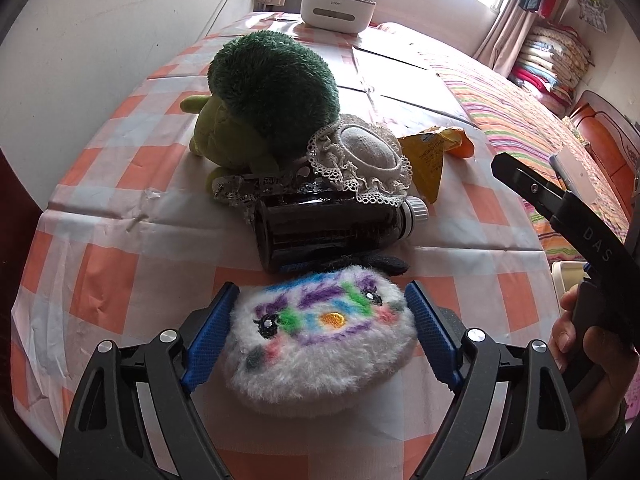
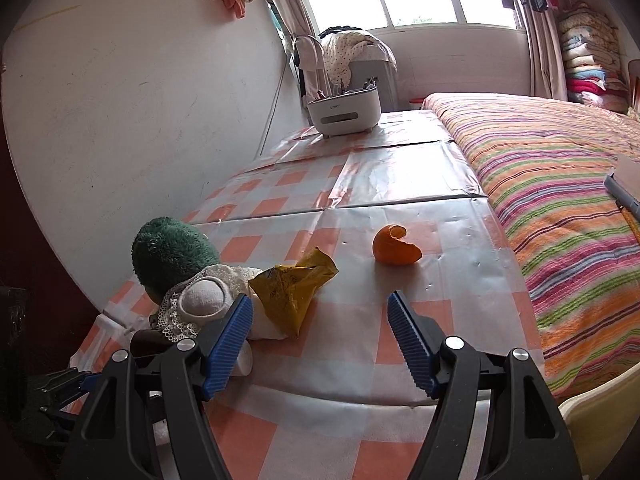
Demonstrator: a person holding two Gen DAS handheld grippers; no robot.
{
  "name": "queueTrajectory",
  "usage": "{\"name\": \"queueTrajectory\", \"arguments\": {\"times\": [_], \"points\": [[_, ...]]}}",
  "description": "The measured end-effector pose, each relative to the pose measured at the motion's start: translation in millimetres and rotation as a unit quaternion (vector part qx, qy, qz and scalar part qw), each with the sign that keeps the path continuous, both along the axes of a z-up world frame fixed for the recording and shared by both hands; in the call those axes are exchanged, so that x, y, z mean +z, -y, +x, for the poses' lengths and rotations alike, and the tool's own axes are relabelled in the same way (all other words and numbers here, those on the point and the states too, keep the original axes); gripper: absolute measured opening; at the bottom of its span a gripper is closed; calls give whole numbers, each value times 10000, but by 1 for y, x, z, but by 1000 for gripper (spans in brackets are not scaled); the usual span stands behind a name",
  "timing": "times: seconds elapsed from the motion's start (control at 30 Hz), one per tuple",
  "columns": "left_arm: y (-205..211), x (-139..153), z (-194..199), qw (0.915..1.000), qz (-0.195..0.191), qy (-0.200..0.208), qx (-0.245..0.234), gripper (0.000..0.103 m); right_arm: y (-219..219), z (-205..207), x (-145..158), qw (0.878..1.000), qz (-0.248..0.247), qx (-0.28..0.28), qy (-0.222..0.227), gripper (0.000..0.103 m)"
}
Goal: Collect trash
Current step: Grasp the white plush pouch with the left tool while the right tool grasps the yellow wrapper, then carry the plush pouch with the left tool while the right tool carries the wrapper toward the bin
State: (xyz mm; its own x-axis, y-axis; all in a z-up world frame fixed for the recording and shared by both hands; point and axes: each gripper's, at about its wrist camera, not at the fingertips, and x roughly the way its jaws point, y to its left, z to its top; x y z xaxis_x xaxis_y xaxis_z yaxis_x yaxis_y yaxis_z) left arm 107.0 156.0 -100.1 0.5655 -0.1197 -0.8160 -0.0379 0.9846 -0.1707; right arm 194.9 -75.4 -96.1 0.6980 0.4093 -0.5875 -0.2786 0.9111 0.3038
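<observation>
Trash uncollected, by my read: orange peel, yellow wrapper, dark bottle all on the counter toward its near edge; my left claw brackets a fuzzy plush, pad contact unclear; right claw wide, empty.
</observation>
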Motion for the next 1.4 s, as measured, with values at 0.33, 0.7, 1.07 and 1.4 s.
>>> {"name": "queueTrajectory", "arguments": {"times": [0.33,0.7,1.07,1.4], "points": [[-2,3,0,10000,-46,81,24,71,-20,36,-20,9978,18,327,-580,60],[-1,4,1,9999,-37,91,-23,71,-37,61,-36,9922,121,704,-1019,24],[6,15,-2,9995,9,320,-83,59,-32,34,-10,9975,-33,595,-369,13],[11,26,-6,9987,10,502,-51,57,-11,11,9,9989,90,449,-94,13]]}}
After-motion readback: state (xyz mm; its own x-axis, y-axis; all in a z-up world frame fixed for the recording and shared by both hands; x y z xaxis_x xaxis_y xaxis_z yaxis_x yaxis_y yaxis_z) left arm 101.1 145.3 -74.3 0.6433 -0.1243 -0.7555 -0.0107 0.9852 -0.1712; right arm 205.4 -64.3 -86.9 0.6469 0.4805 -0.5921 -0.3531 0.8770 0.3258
